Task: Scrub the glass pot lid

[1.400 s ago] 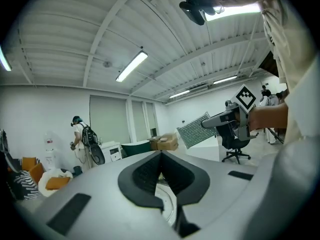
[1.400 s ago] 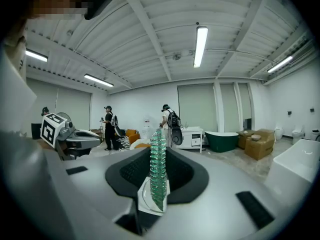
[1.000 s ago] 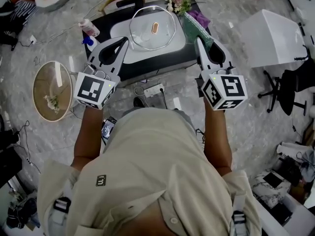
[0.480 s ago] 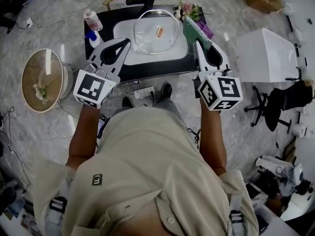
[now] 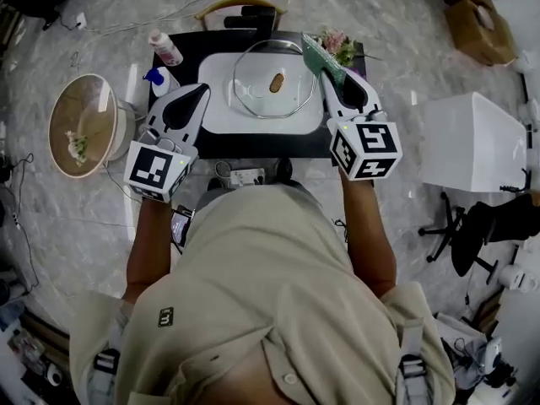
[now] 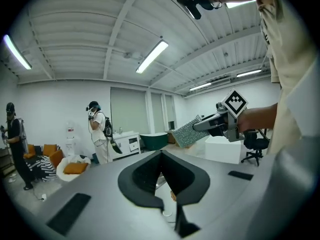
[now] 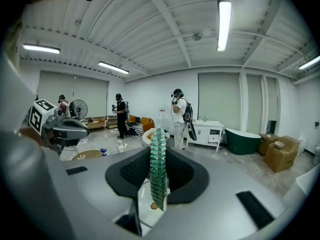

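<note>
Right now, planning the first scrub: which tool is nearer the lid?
Right. The right tool, shut on a pad, is at the lid's right rim; the left tool, shut and empty, sits farther off to its left.

You work in bright, even light. Above your left gripper (image 6: 161, 155) a ceiling strip lamp (image 6: 151, 56) glows white. A second lamp (image 7: 223, 24) above your right gripper (image 7: 158, 151) burns out to pure white. Neither throws a hard shadow. Both gripper views bend strongly: the ceiling beams curve and the corners drop into black. The grey body nearest each lens looks soft, but the green scrub pad (image 7: 158, 174) pinched in your right gripper's jaws shows crisp ridges. From your head, a white streak of glare lies on the round tabletop (image 5: 82, 125) left of your left gripper, and the picture's edges bulge outward.
</note>
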`<state>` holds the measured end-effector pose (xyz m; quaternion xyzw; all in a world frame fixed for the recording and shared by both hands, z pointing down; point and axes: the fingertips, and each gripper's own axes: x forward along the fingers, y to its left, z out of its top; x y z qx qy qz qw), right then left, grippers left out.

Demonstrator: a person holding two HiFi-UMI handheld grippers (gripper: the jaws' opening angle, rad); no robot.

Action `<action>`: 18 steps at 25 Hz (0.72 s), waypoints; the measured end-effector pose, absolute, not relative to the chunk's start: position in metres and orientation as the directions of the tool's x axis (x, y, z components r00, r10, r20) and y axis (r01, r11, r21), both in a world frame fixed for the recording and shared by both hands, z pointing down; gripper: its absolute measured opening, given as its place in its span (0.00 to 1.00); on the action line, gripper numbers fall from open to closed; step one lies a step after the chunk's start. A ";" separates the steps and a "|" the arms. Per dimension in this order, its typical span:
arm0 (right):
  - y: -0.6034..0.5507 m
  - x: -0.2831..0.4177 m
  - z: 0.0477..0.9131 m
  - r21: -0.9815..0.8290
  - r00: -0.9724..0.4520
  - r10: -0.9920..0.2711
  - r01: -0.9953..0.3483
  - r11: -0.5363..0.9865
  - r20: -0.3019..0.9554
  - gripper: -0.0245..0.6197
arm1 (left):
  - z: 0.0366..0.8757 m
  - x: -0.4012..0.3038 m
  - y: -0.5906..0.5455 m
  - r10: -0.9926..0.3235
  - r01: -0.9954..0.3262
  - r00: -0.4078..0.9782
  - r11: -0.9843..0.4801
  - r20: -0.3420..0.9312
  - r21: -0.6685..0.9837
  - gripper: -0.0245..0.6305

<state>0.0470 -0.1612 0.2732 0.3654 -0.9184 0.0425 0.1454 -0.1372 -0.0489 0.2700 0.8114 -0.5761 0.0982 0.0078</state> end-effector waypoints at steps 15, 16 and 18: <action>-0.281 0.015 0.427 0.018 -0.633 -0.563 -0.656 0.755 0.531 0.18 | 0.363 -0.169 -0.082 -0.926 -0.986 0.154 -0.166 0.343 -0.005 0.06; -0.289 0.012 0.440 0.029 -0.621 -0.564 -0.657 0.753 0.544 0.18 | 0.372 -0.173 -0.084 -0.924 -0.988 0.147 -0.156 0.353 0.004 0.06; -0.303 0.009 0.464 0.056 -0.592 -0.571 -0.664 0.745 0.568 0.18 | 0.388 -0.177 -0.088 -0.918 -0.989 0.141 -0.143 0.369 0.022 0.06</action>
